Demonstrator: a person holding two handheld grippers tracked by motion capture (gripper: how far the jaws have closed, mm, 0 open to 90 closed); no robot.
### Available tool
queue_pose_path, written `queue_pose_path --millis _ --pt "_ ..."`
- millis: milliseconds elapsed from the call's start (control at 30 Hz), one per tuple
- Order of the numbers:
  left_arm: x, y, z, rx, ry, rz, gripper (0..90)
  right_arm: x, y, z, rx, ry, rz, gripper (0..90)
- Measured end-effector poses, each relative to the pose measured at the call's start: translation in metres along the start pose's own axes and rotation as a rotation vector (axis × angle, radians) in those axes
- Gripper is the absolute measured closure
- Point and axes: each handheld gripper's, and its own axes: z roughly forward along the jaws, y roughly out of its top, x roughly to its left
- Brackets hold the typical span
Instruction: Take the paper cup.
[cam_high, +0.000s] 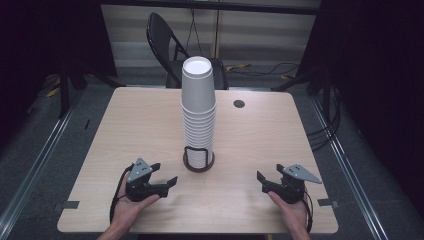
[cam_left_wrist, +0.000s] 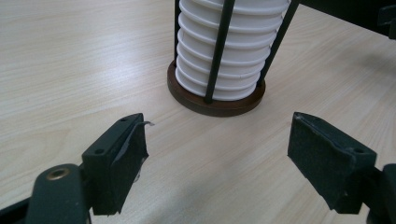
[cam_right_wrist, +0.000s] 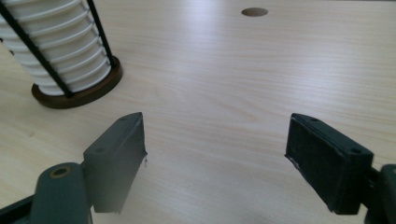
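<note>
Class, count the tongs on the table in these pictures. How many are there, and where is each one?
2. The left tongs sit left of the cup stack, the right tongs right of it, both open and near the table's front edge.

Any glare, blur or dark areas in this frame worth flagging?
High view: surroundings very dark, table evenly lit, cup stack sharp. Right gripper view: bright sheen on the wood, near left pad soft. Left gripper view: jaws and holder base fairly sharp.
</note>
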Motion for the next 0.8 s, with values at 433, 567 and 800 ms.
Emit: queue_pose_path --millis 433,567,800 --pt "0.003 -0.002 -0.002 0.012 0.014 -0.004 19.6 0.018 0.006 0.002 -0.007 0.069 -0.039 20.8" --pt "0.003 -0.004 -0.002 0.021 0.012 -0.018 19.1 0.025 0.012 0.002 0.0 0.1 -0.057 17.1" --pt "0.003 -0.002 -0.001 0.019 0.008 -0.013 18.1 0.032 0.023 0.002 -0.007 0.152 -0.056 16.2"
